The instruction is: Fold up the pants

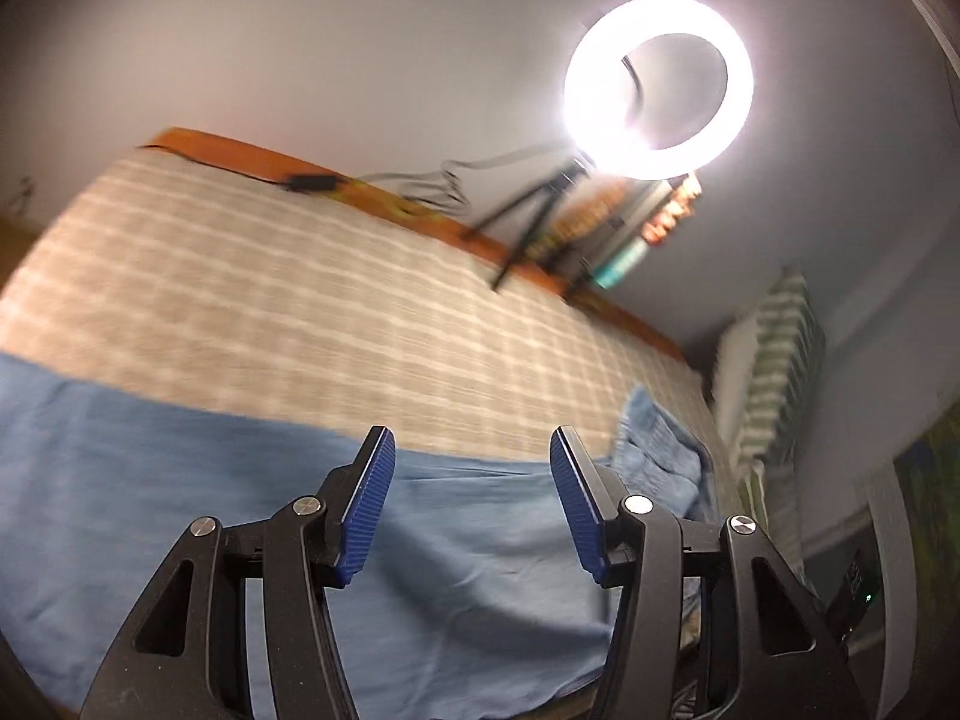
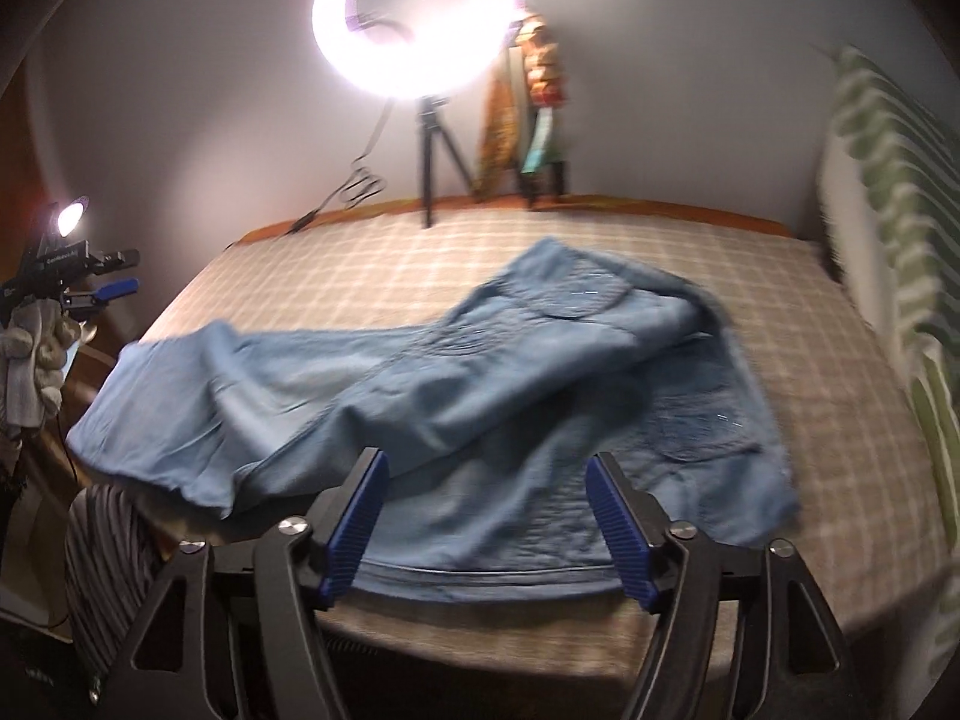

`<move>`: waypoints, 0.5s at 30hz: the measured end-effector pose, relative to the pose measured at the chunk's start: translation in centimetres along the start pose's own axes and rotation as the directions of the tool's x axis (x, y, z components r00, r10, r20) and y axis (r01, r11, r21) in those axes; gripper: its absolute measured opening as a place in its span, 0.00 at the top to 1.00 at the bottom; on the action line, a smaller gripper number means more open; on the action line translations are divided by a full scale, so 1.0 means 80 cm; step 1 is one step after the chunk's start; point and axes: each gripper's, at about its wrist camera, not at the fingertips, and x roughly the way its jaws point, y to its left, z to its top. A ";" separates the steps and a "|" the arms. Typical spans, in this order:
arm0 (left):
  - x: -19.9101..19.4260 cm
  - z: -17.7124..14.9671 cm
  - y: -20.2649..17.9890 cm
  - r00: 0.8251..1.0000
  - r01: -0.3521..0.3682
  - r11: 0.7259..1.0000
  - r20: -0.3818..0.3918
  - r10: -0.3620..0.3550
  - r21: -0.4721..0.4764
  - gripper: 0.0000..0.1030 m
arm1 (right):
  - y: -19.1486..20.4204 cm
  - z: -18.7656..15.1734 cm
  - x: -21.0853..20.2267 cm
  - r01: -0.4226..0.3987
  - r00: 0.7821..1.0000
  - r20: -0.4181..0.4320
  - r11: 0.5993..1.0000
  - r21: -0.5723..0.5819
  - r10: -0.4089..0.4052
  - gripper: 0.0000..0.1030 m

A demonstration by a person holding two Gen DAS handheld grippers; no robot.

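The right claw [image 2: 485, 519] stands spread, with nothing between its 2 blue pads. Just ahead of it, blue pants [image 2: 420, 396] lie lengthwise on the checked bed [image 2: 840, 420], one half folded over the other. The left claw [image 1: 473, 507] is likewise spread and empty above the pants. Beyond both, a ring light [image 2: 414, 12] stands on its tripod.

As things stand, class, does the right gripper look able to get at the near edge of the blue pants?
Probably yes: the right gripper is open and empty, and the blue pants lie uncovered on the bed, their near edge just beyond the fingertips.
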 end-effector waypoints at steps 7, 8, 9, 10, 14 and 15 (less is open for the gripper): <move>0.137 -0.015 -0.107 0.956 0.167 0.985 -0.250 -0.152 0.042 0.44 | -0.052 -0.003 -0.002 0.022 1.000 0.004 0.992 0.127 -0.022 0.27; 0.163 -0.022 -0.119 0.938 0.193 0.981 -0.298 -0.176 0.028 0.43 | -0.056 -0.004 -0.002 0.022 1.000 0.005 0.991 0.135 -0.023 0.27; 0.175 -0.027 -0.124 0.931 0.195 0.981 -0.318 -0.180 0.018 0.42 | -0.064 -0.003 -0.001 0.022 1.000 0.006 0.989 0.149 -0.023 0.27; 0.192 -0.033 -0.129 0.924 0.194 0.981 -0.339 -0.180 0.008 0.42 | -0.068 -0.003 -0.001 0.020 1.000 0.005 0.987 0.159 -0.021 0.27; 0.253 -0.058 -0.138 0.877 0.178 0.983 -0.446 -0.180 -0.046 0.42 | -0.090 -0.001 -0.001 0.012 1.000 0.006 0.979 0.203 -0.014 0.27; 0.268 -0.066 -0.141 0.859 0.181 0.982 -0.475 -0.188 -0.062 0.42 | -0.096 0.001 -0.002 0.012 1.000 0.008 0.977 0.211 -0.014 0.27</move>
